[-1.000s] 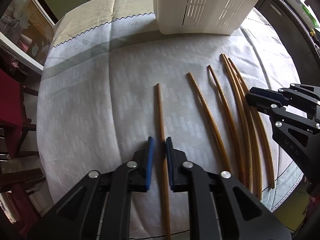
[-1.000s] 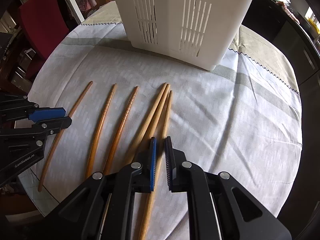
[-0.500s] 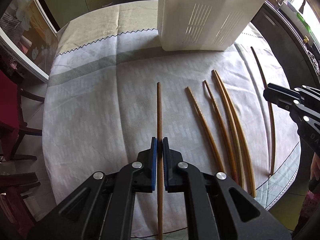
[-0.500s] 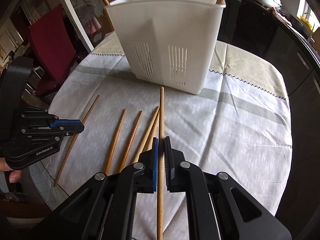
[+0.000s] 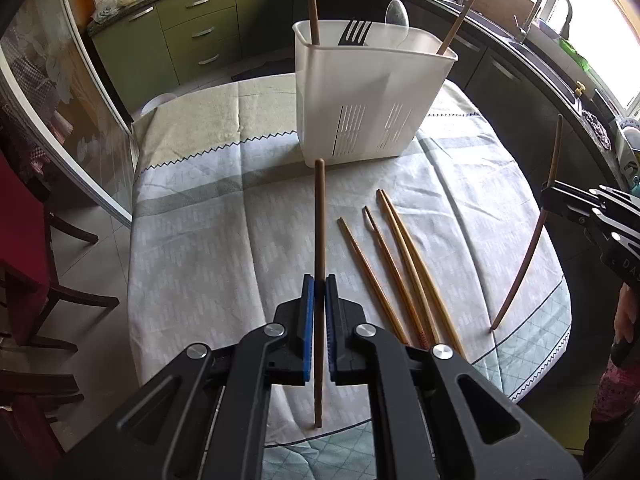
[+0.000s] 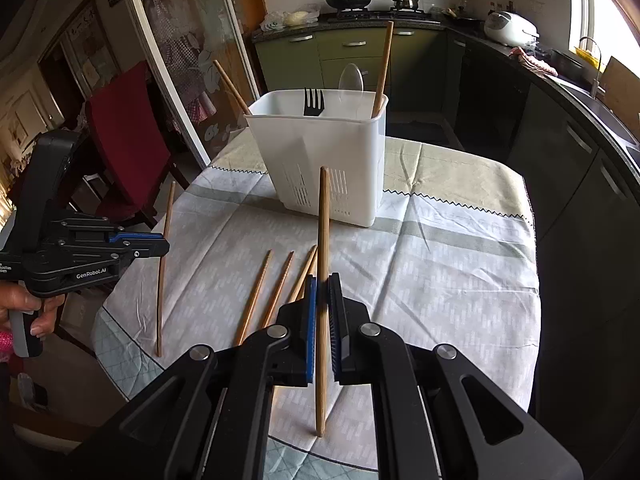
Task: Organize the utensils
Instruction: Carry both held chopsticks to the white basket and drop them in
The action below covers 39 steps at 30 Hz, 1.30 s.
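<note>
Left wrist view: at the far left stand dark wooden chairs (image 5: pixel 48 280) beside a table under a pale tablecloth (image 5: pixel 224 240). In the middle, the left gripper (image 5: pixel 316 300) is clamped on a brown chopstick (image 5: pixel 319 220), which runs straight ahead between the blue pads (its far tip points at the foot of the caddy). The white utensil caddy (image 5: pixel 368 96) stands upright at the far side of the table, with a black fork (image 5: pixel 354 32), a clear spoon (image 5: pixel 397 14) and two more sticks poking out of the top. Just right of the held chopstick, four chopsticks (image 5: pixel 400 272) lie loose on the cloth, fanned side by side. At the right edge the right gripper (image 5: pixel 560 198) is closed on another chopstick (image 5: pixel 538 232), which is off the table and tilted.

From the right wrist, the left gripper (image 6: pixel 160 246) shows at the left, gripped by a hand (image 6: pixel 24 308), its chopstick (image 6: pixel 165 256) near upright. The loose chopsticks (image 6: pixel 276 288) lie in between. In the centre the right gripper (image 6: pixel 322 296) pinches its own chopstick (image 6: pixel 323 240), with the caddy (image 6: pixel 320 152) behind it.
</note>
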{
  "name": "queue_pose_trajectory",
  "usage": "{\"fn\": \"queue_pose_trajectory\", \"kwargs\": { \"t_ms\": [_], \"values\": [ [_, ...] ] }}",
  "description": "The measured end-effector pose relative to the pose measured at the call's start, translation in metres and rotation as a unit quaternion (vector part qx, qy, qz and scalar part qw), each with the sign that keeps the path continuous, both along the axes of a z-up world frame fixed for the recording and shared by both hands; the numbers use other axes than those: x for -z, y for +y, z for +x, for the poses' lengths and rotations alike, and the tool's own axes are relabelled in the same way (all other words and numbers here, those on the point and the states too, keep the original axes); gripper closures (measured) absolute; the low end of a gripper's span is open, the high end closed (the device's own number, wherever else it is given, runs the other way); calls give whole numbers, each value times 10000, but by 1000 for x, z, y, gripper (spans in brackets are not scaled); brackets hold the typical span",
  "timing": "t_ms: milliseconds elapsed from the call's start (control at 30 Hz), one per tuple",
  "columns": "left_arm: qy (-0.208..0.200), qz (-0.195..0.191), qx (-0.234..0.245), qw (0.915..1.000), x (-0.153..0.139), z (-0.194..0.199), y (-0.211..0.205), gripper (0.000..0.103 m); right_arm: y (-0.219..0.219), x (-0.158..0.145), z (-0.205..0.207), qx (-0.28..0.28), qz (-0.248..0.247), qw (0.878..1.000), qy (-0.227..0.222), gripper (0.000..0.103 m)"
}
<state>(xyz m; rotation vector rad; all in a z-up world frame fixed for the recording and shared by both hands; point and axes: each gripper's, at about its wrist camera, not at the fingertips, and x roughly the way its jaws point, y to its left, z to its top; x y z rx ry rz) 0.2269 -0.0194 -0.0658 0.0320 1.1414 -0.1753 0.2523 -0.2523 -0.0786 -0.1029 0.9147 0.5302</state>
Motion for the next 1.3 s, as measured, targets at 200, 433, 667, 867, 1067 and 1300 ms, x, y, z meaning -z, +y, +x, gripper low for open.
{"fn": "queue_pose_trajectory", "kwargs": {
  "t_ms": [200,433,667,867,1067,1300],
  "values": [
    [-192,-21,53,9998,-21,-12,0,97,-10,-12,-12,32,74,9999,-106,96],
    [-337,-21,115,9994,-33,-19,-5,97,-14,-20,-19,38,82,9998,-200,96],
    [-474,-41,150,9988,-45,-22,-8,97,-14,-28,-23,28,92,9996,-280,96],
    [-562,-69,178,9982,-54,-22,-10,97,-14,-37,-24,12,116,9993,-368,96],
    [-728,-119,227,9970,-69,-20,-14,97,-10,-48,-21,-7,130,9988,-462,96],
    [-1164,-231,277,9925,-117,-15,-22,97,-4,-84,-13,-52,191,9974,-688,96]
  ]
}}
